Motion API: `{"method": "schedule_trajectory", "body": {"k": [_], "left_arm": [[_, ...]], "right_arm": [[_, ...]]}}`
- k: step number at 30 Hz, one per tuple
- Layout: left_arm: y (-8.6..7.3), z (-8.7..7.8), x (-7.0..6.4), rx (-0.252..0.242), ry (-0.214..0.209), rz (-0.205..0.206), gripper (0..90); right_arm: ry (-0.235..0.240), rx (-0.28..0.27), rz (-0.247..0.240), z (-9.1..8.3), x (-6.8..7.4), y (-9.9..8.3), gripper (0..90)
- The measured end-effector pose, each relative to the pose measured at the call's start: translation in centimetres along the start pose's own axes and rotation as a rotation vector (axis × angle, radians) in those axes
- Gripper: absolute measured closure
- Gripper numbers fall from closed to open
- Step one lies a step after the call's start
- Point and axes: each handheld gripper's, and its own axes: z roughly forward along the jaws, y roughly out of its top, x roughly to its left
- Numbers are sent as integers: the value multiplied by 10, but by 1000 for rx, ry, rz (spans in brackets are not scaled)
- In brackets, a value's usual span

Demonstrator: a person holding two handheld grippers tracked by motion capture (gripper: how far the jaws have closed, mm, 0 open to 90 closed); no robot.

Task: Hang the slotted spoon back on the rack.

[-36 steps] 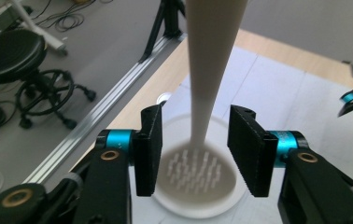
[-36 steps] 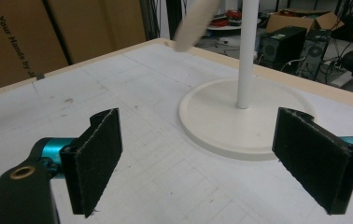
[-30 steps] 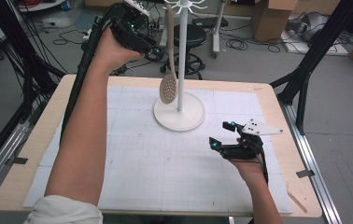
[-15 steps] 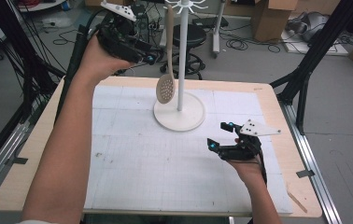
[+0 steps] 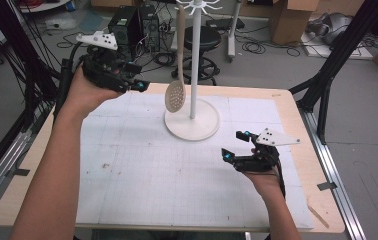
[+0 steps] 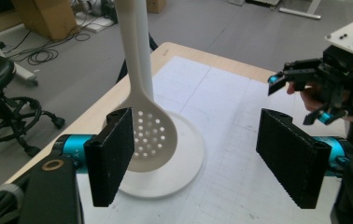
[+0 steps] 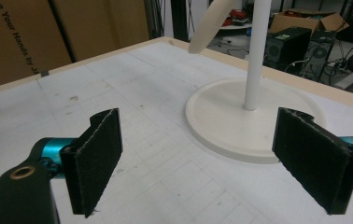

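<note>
Hanging free on the stand (image 5: 192, 119), the skimmer (image 5: 175, 94) — left tool (image 5: 138, 76) has withdrawn, open

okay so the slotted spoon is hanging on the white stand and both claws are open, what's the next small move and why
Probably draw the left claw a little farther away from the slotted spoon. The spoon hangs free from the white stand, nothing gripping it, and this claw's jaws stand wide open close beside its bowl, so a bump could swing it. The right claw rests open by the stand's base.
</note>
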Motion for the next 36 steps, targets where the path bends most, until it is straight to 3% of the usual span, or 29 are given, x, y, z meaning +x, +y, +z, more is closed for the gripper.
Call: {"method": "schedule_trajectory", "body": {"k": [7, 16, 21, 29, 31, 36], "left_arm": [[-23, -5, -4, -29, 9, -15, 202], [-47, 0, -17, -27, -29, 10, 157], [-67, 6, -20, -5, -7, 14, 146], [-88, 12, -23, 1, -36, 12, 103], [-94, 15, -25, 18, -19, 11, 99], [-111, 16, -30, 7, -31, 6, 70]], "right_arm": [[1, 8, 1, 1, 0, -1, 154], [-1, 4, -1, 0, -1, -1, 154], [-1, 6, -1, 0, -1, -1, 154], [-4, 8, 4, 0, -2, -2, 154], [-5, 10, -2, 0, -2, -2, 154], [-9, 11, 6, -1, -3, -3, 154]]}}
